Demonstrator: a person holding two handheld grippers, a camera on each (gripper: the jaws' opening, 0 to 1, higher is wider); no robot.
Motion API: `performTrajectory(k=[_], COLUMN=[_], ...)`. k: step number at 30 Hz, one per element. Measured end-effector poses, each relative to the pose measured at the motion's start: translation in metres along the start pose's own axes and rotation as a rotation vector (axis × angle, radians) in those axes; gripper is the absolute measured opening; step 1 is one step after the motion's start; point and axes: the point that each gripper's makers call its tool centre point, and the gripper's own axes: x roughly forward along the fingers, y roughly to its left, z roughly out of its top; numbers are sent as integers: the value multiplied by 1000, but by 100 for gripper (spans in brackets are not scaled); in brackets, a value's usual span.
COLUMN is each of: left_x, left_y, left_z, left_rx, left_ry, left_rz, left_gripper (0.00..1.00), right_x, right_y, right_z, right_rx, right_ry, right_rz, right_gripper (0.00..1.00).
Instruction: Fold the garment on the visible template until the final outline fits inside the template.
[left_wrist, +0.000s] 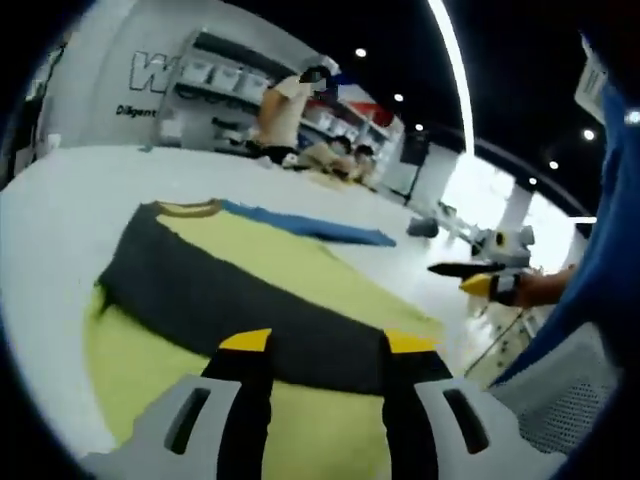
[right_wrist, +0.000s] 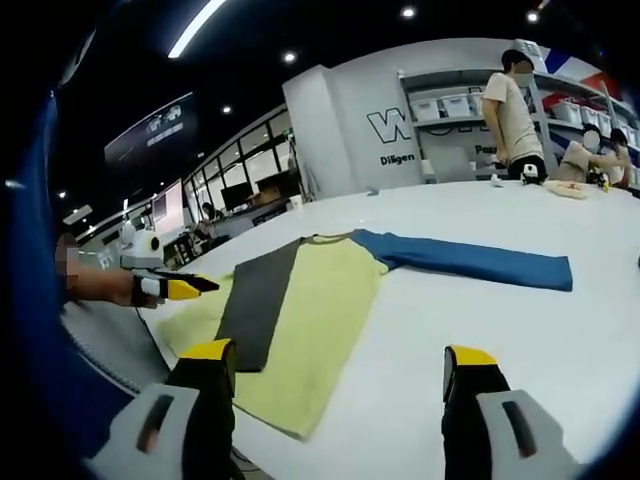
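A shirt (right_wrist: 310, 310) lies flat on the white counter (right_wrist: 520, 330). Its body is yellow, with a dark grey panel folded over one side and a blue sleeve (right_wrist: 470, 260) stretched straight out across the counter away from the body. In the left gripper view the shirt (left_wrist: 290, 270) runs from just beyond the jaws toward the collar (left_wrist: 188, 208), with the grey band crossing it diagonally and the blue sleeve (left_wrist: 310, 226) lying beyond. No template outline can be made out on the counter (left_wrist: 60, 210).

The left hand-held gripper (left_wrist: 322, 345) hangs just above the near edge of the shirt, its yellow-tipped jaws apart and holding nothing. It also appears at the left of the right gripper view (right_wrist: 190, 288), beside the shirt's grey side, gripped by a person's hand.

The right hand-held gripper (right_wrist: 340, 365) has its jaws wide apart, nothing between them, poised over the counter near the yellow hem. In the left gripper view it (left_wrist: 470, 276) comes in from the right, off the shirt's edge; its jaws look nearly together there, at a narrow angle.

People (right_wrist: 512, 115) stand and sit at the counter's far side, in front of shelves (right_wrist: 470, 105) of bins along a white wall.
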Motion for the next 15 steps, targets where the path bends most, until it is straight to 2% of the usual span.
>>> performTrajectory(k=[2, 4, 7, 9, 10, 12, 14, 15], left_x=[-8, -16, -32, -38, -44, -51, -53, -54], left_y=[33, 54, 96, 113, 129, 154, 171, 174], left_z=[12, 21, 28, 28, 26, 21, 17, 17], left_rx=[8, 34, 98, 113, 129, 167, 193, 198], left_ry=[-48, -77, -81, -75, -50, -18, 13, 19], left_rz=[111, 196, 339, 389, 445, 514, 555, 560], left_gripper=[43, 44, 43, 45, 47, 52, 56, 57], right_x=[-1, -2, -4, -5, -5, -5, -5, -5], right_y=[2, 1, -1, -4, -7, -8, -9, -9], right_z=[0, 0, 1, 2, 4, 6, 8, 9], right_rx=[-2, -1, 7, 13, 16, 12, 12, 11], right_ry=[2, 5, -1, -5, -7, -5, -3, -3], right_rz=[1, -3, -18, -27, -34, -42, -46, -48], right_gripper=[86, 86, 86, 86, 85, 85, 85, 85])
